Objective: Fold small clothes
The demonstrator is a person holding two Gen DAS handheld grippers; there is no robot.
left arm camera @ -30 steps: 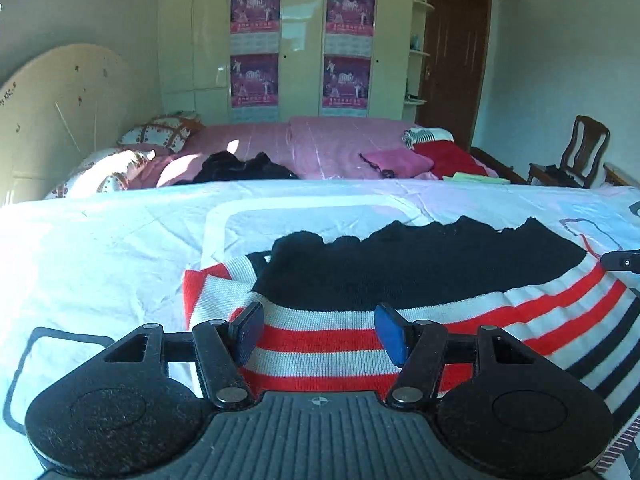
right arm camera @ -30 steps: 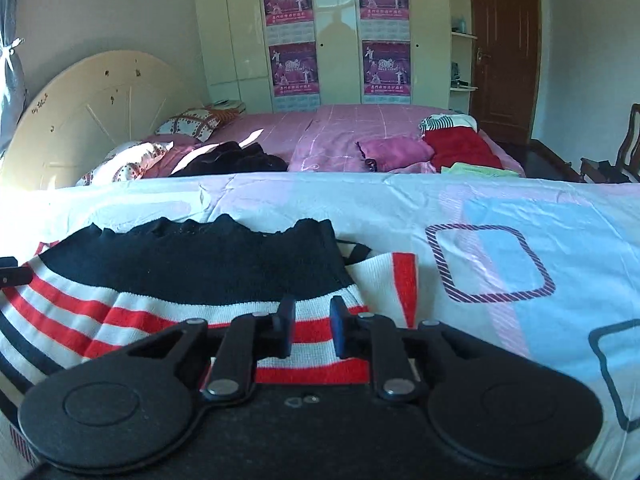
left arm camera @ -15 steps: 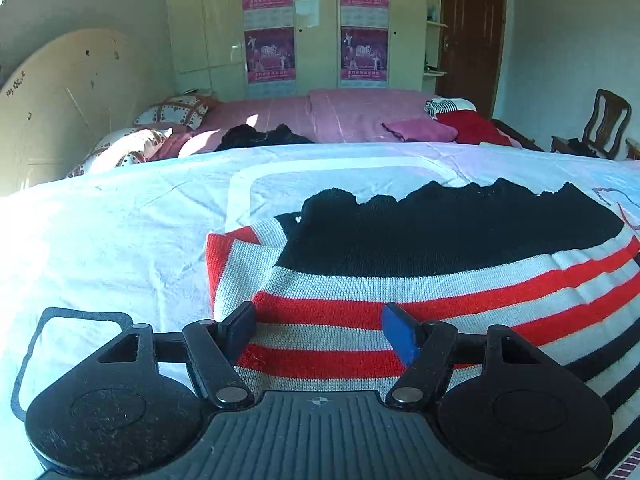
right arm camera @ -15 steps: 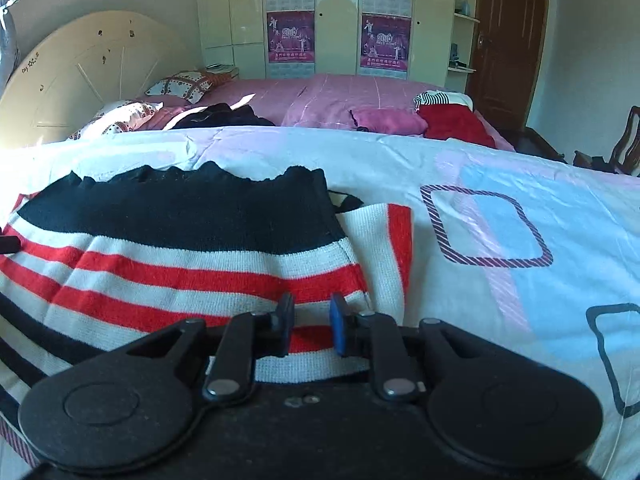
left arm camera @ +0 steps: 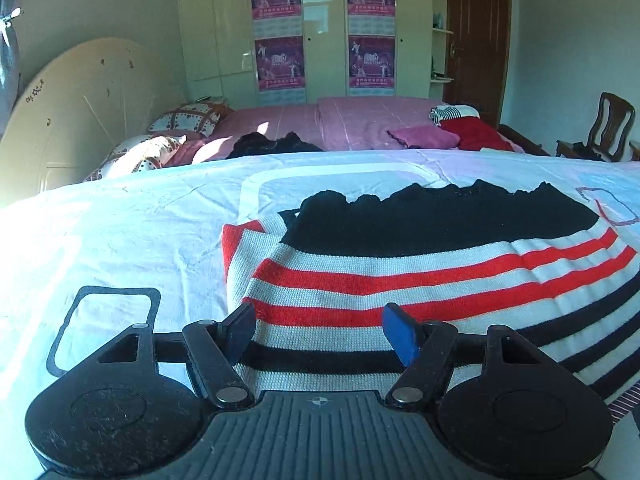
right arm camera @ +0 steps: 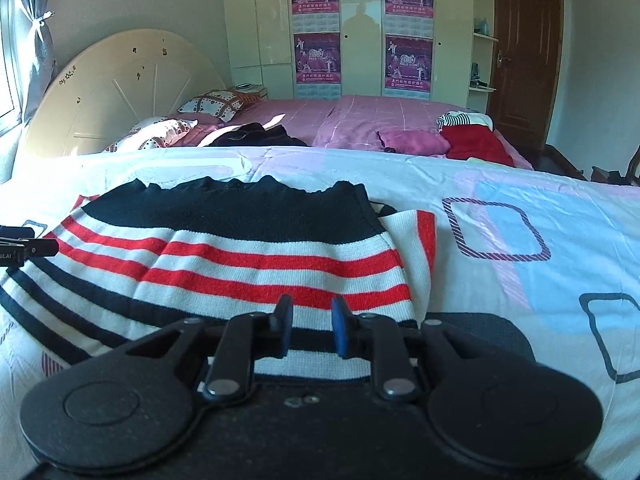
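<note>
A knitted garment point(left arm camera: 400, 272) with a black top band and red, white and black stripes lies flat on the pale patterned bedsheet point(left arm camera: 120, 232). A striped sleeve is folded in at its left side. My left gripper point(left arm camera: 318, 322) hovers over the garment's near left part, jaws wide open, nothing between the pads. In the right wrist view the same garment point(right arm camera: 240, 256) fills the left half. My right gripper point(right arm camera: 311, 312) sits over its near right corner, jaws a narrow gap apart and pinching no cloth. The left gripper's side point(right arm camera: 24, 244) shows at the left edge.
Bare bedsheet point(right arm camera: 520, 300) stretches to the right of the garment. Behind is a pink bed point(left arm camera: 360, 128) with pillows, a black clothing pile point(left arm camera: 272, 146) and red cloth point(left arm camera: 476, 134). A wooden chair point(left arm camera: 608, 128) stands far right, with wardrobes and a door beyond.
Both grippers have drawn back toward the garment's near edge, so more stripes show ahead of them. The left jaws stand slightly wider. The garment has stayed put.
</note>
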